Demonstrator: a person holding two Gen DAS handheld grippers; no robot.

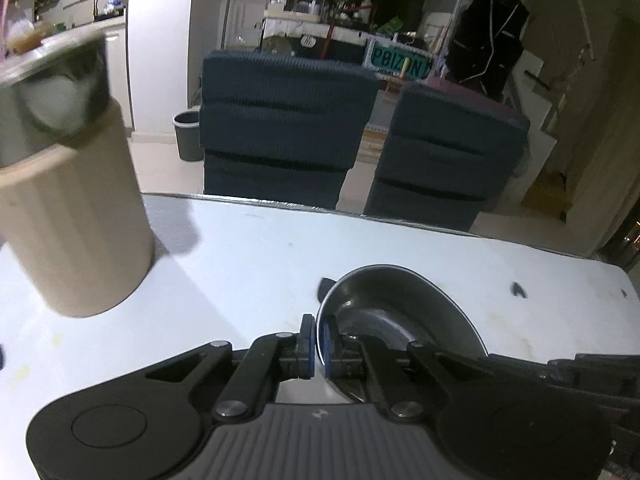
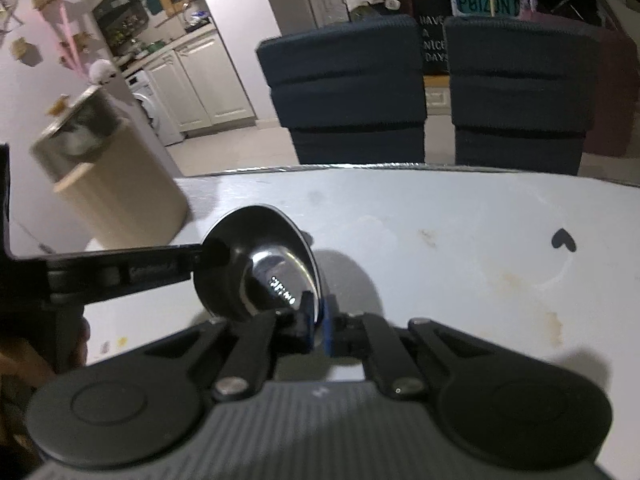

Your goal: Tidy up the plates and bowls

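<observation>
Left gripper (image 1: 318, 346) and right gripper (image 2: 318, 326) each clamp opposite rims of one steel bowl (image 2: 260, 264), sharing its weight above the white table (image 2: 440, 220); beige holder (image 1: 76, 216) stands far left

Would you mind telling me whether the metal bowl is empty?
Empty: the metal bowl, pinched at its rim by the left claw and right claw, shows only bare shiny steel inside.

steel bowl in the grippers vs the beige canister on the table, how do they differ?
The steel bowl is shiny, shallow and tilted, pinched at its rim by the left hand-held gripper and the right hand-held gripper. The beige canister is matte, tall and ungripped on the table. Both are round.
</observation>
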